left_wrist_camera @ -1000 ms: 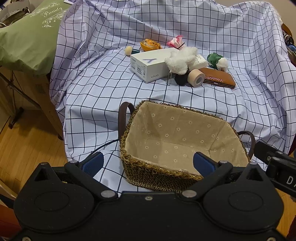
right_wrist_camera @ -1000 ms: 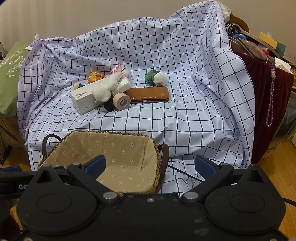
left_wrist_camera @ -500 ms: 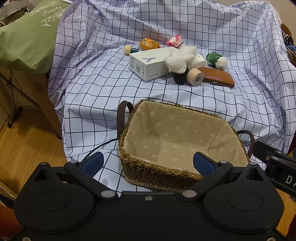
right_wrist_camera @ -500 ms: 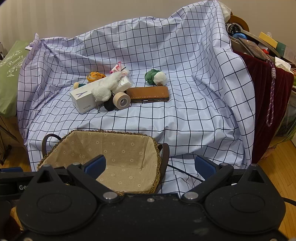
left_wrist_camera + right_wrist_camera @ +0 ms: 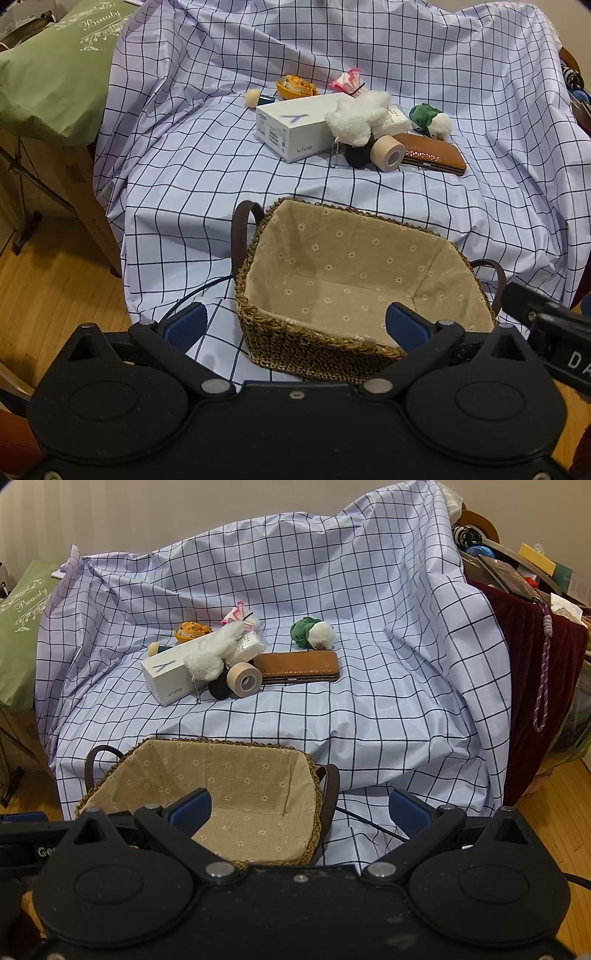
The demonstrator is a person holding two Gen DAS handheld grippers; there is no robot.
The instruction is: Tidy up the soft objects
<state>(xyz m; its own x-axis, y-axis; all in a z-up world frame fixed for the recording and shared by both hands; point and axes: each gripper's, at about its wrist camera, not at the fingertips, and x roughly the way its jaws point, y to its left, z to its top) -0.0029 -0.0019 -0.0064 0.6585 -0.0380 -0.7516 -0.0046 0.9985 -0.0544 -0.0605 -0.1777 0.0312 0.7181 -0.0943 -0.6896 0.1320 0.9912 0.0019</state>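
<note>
A woven basket (image 5: 317, 343) (image 5: 314, 775) with a beige flowered lining stands empty at the front edge of the checked sheet. Behind it lies a heap: a white fluffy toy (image 5: 358, 118) (image 5: 214, 653), a green-and-white soft toy (image 5: 432, 120) (image 5: 314, 631), a white box (image 5: 295, 125) (image 5: 166, 672), a tape roll (image 5: 388, 151) (image 5: 245, 677), a brown wallet (image 5: 436, 153) (image 5: 299, 664). My left gripper (image 5: 293, 326) is open over the basket's near rim. My right gripper (image 5: 301, 806) is open at the basket's right end. Both hold nothing.
A green pillow (image 5: 55, 66) lies at the left. A dark red cloth (image 5: 535, 664) covers cluttered furniture at the right. An orange item (image 5: 295, 86), a pink item (image 5: 345, 79) and a small round-tipped thing (image 5: 255, 98) lie behind the box. Wood floor (image 5: 44, 295) is below.
Both grippers have drawn slightly back and up, so the basket and heap sit a little lower in view. Nothing on the sheet has moved.
</note>
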